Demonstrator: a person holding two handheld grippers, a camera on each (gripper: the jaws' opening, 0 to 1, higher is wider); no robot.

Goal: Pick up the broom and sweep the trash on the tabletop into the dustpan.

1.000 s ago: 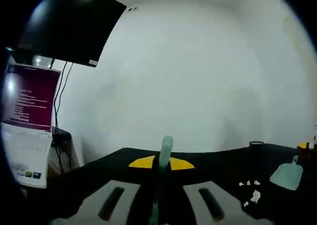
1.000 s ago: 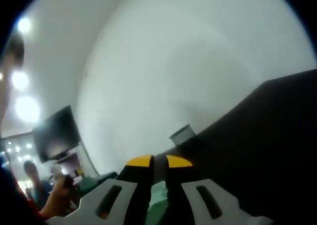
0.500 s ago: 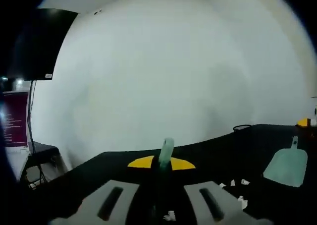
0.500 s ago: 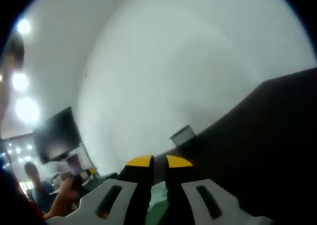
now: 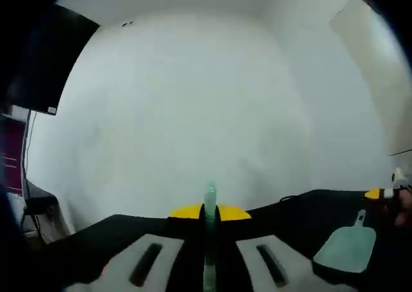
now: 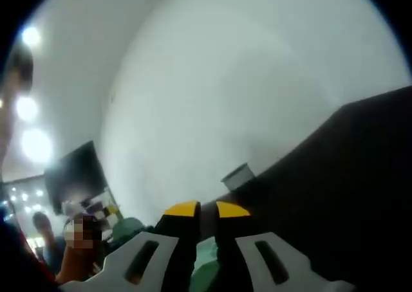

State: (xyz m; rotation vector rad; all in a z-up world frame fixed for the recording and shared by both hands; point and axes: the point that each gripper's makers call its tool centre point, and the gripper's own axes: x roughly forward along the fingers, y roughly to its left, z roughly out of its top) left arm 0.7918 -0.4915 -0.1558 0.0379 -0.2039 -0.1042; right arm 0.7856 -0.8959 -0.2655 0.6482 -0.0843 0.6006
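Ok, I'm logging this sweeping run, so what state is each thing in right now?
Left hand-held gripper: shut on the broom handle.
Broom handle: pale green, upright between the jaws.
Right hand-held gripper: jaws close together, pale green thing between them.
Dustpan: lying on the black tabletop, handle pointing away.
Wall monitor: dark.

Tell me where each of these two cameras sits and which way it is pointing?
Left gripper view: rides on the left gripper, looking along its jaws, shut on a pale green broom handle, toward a white wall; the black tabletop and green dustpan lie at right.
Right gripper view: rides on the right gripper, tilted, looking over its jaws, shut on something green, at the wall and tabletop.
Shared: the white wall and black tabletop.
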